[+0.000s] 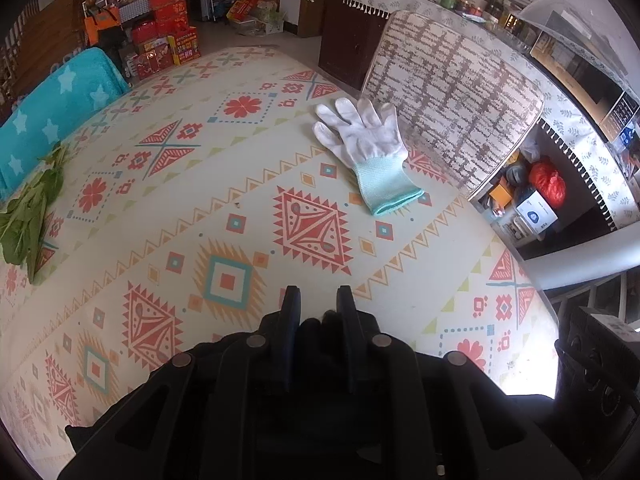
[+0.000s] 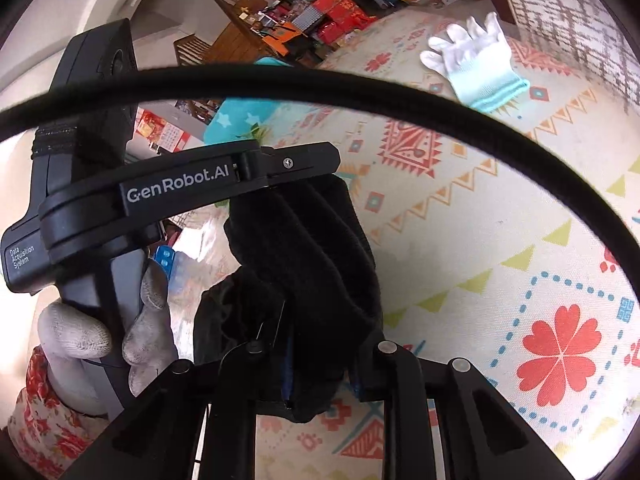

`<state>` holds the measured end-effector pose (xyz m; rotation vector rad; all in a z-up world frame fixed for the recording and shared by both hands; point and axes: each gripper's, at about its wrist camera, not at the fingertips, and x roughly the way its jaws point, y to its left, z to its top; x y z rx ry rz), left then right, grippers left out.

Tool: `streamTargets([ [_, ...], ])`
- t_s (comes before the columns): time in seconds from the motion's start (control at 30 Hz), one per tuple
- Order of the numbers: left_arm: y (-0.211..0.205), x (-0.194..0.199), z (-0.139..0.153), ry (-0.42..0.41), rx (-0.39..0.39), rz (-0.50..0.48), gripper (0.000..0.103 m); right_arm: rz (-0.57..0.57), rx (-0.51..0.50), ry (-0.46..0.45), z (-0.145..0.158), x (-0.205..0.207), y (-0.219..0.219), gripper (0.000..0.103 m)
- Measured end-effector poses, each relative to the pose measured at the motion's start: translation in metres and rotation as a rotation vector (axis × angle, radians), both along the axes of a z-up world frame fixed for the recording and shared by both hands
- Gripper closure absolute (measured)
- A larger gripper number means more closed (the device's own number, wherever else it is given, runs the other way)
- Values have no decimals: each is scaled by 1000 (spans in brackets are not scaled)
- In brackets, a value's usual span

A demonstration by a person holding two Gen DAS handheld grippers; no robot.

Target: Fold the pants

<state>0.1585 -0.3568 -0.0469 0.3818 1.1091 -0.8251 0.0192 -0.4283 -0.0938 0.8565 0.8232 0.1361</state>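
Observation:
The pants are a bunch of black cloth. In the left wrist view my left gripper is shut on a fold of them, just above the patterned tablecloth. In the right wrist view the pants hang from the left gripper, which a hand in a grey glove holds by its handle. The lower end of the cloth runs into my right gripper. Its jaws stand close together on the fabric, which hides most of both pads.
A white glove with a mint cuff lies on the far side of the table. Leafy greens and a turquoise star towel are at the left edge. A padded chair back stands at the right. A black cable arcs across the right wrist view.

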Motion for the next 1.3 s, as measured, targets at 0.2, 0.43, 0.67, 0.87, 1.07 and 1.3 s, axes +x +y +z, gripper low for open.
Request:
streamTargets([
  [0.2, 24, -4, 20, -20, -21, 45, 85, 40, -37, -20, 16, 7, 18, 80],
  [0.43, 58, -1, 37, -21, -35, 78, 85, 92, -80, -31, 35, 16, 44, 80],
  [0.67, 110, 12, 51, 9, -110, 115, 85, 131, -131, -54, 56, 28, 79, 80],
  [0.87, 160, 25, 49, 36, -156, 150, 85, 168, -173, -43, 64, 44, 118, 80],
  [1.07, 211, 41, 36, 98, -221, 190, 85, 204, -222, -15, 62, 60, 162, 80],
  [1.3, 255, 57, 6, 183, -279, 226, 83, 228, -299, 40, 52, 74, 208, 80],
])
